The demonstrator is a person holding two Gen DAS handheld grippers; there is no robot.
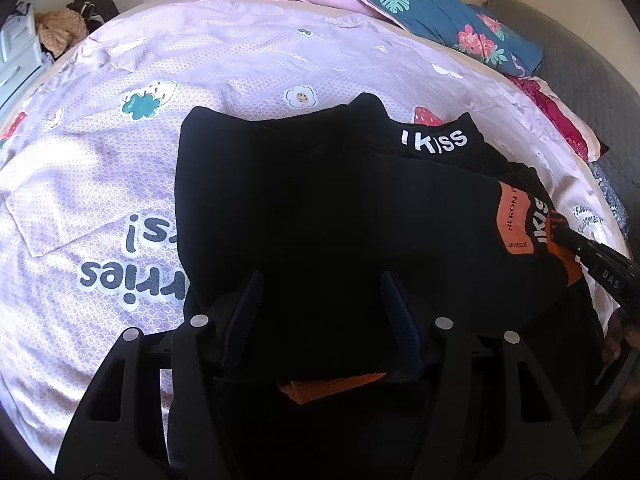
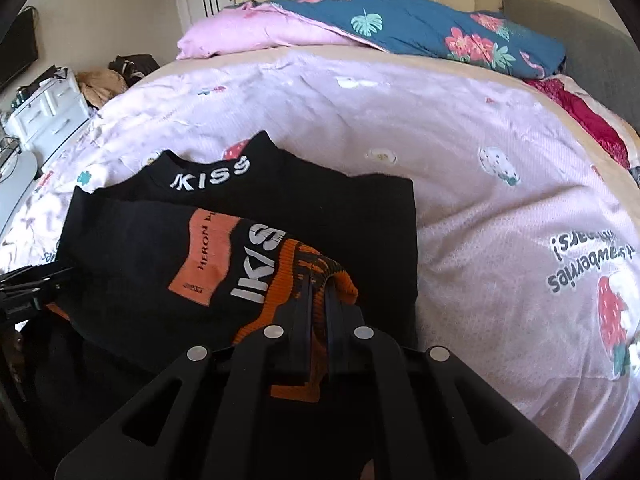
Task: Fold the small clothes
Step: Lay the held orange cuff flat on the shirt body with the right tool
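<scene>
A black sweater (image 1: 300,200) with white lettering on its collar and an orange patch lies partly folded on a bed (image 1: 100,160) covered by a pale pink sheet printed with strawberries and flowers. In the left wrist view the sweater fills the middle and lower right of the frame; in the right wrist view it sits in the left and centre.

The right gripper (image 2: 318,300) rises from the bottom centre of its own view, its jaws together and clamped on the orange ribbed hem (image 2: 316,268) of the sweater, which bunches up between the pads. The same gripper shows at the right edge of the left wrist view, its tip on the orange-and-black edge of the fabric there.

The left gripper (image 1: 320,304) comes up from the bottom centre of its view with its jaws standing apart. Black cloth lies between and under the two fingers, with a strip of orange hem showing just below them; whether the pads press on the cloth cannot be told. Its dark tip also appears at the left edge of the right wrist view, beside the sweater's edge.

At the top of both views lie a pink quilt (image 2: 248,32) and a blue floral quilt (image 2: 420,24). A white drawer unit (image 2: 48,108) stands at the left of the right wrist view.
</scene>
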